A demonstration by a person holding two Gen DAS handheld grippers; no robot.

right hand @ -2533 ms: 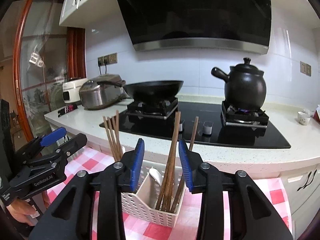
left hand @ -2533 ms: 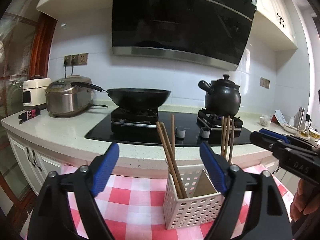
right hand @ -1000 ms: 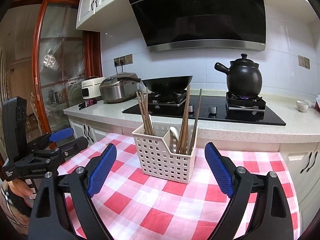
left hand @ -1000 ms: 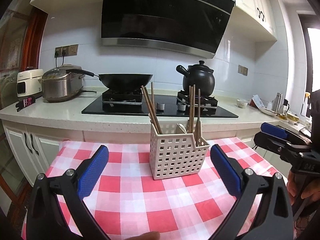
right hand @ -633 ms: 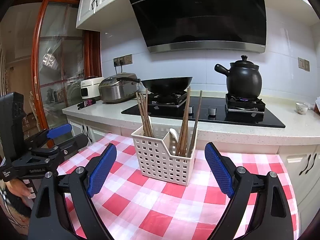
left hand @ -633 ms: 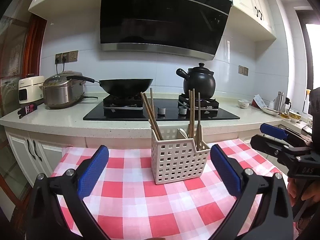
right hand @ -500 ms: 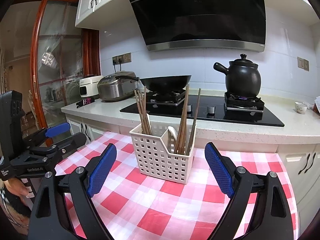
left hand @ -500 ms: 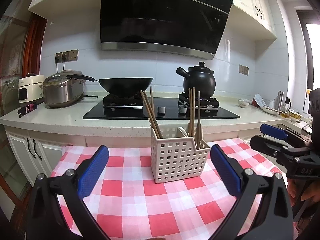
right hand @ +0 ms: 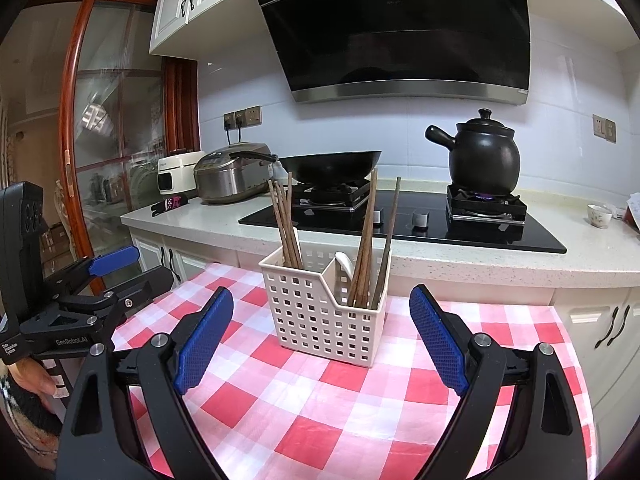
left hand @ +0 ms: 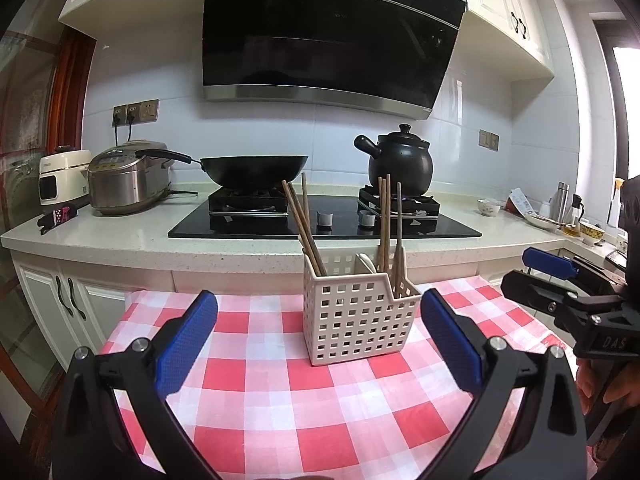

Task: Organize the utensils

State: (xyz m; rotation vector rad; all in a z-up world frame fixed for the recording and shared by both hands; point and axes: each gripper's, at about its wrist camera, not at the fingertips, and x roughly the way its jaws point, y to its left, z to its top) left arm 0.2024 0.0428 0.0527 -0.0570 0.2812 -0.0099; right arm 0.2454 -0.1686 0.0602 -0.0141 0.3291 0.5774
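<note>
Hovering released and empty, left claw (left hand: pixel 318 338) and right claw (right hand: pixel 322 338) face the utensil basket (right hand: pixel 324 316) just ahead on the checked surface (right hand: pixel 320 412); chopsticks (right hand: pixel 362 248) stand sorted inside, so retreat without nudging it.

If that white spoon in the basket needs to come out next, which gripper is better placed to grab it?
Probably the right gripper. In its view the spoon shows plainly beside the divider, with the basket between its open fingers. The left gripper is open too, but sees only the spoon's tip.
</note>
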